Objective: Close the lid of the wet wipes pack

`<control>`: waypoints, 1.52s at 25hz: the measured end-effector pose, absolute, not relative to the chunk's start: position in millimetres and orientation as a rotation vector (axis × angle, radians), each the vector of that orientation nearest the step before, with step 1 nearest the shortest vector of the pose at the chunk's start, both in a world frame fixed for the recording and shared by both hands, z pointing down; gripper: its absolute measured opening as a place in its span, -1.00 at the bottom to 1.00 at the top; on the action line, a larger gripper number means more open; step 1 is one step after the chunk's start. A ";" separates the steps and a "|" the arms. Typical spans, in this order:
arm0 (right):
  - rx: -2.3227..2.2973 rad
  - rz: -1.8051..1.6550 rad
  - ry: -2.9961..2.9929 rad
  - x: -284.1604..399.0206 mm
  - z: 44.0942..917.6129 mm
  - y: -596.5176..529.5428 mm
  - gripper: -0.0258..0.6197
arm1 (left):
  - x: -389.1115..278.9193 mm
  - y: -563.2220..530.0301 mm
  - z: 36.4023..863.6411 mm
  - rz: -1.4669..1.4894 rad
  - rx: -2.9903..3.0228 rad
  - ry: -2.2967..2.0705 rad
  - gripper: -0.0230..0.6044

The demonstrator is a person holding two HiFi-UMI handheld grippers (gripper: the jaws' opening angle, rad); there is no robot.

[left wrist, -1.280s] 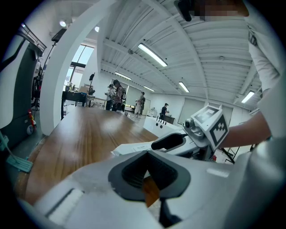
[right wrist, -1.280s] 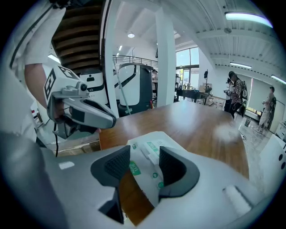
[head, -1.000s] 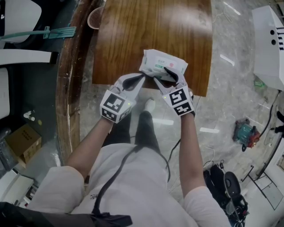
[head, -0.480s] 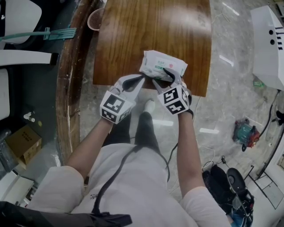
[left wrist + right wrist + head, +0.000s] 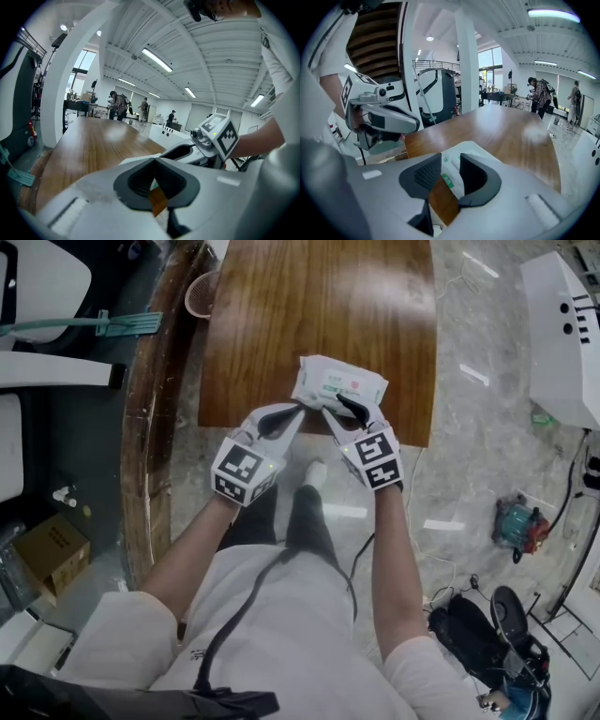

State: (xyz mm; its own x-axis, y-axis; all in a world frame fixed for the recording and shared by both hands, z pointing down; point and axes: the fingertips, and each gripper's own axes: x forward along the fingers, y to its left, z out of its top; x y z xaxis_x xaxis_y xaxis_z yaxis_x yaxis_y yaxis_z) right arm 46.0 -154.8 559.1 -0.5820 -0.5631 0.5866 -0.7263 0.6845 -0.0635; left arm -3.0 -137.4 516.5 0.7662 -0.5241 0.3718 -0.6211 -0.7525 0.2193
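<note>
A white wet wipes pack [image 5: 339,383] with a green label lies on the wooden table [image 5: 309,315], close to its near edge. My left gripper [image 5: 298,409] meets the pack's near left corner, and in the left gripper view its jaws [image 5: 154,160] are pinched together on the pack's edge [image 5: 135,161]. My right gripper [image 5: 345,409] sits over the near right part of the pack. Its jaws [image 5: 451,161] are closing. The pack's top [image 5: 469,147] shows in the gap between the pads, which do not visibly press on it. I cannot make out the lid itself.
The pack sits right at the table's near edge, with the person's legs and the tiled floor below. A small mesh basket [image 5: 200,294] rests on the curved wooden ledge to the left. A white machine [image 5: 562,334] stands at the right, and tools [image 5: 514,526] lie on the floor.
The right gripper has shifted slightly over the pack's near edge, first to the left and then back. The left gripper and the pack have kept their places.
</note>
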 end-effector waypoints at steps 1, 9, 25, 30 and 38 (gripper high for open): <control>1.005 0.410 -2.367 47.2 555.1 -153.9 -0.58 | -2.0 -137.0 513.2 0.409 2.635 -0.882 -0.92; 1.141 0.427 -2.421 58.3 517.7 -142.0 -0.89 | 6.9 -133.3 479.1 0.377 2.684 -0.889 -0.92; 1.350 0.374 -2.560 58.4 433.0 -108.1 -0.90 | 11.3 -115.4 409.9 0.299 2.764 -0.874 -0.92; 1.432 0.376 -2.585 64.7 416.1 -99.3 -0.90 | 8.9 -113.6 396.2 0.284 2.786 -0.871 -0.92; 1.496 0.390 -2.612 70.6 400.9 -92.9 -0.90 | 7.9 -110.5 386.1 0.276 2.807 -0.854 -0.92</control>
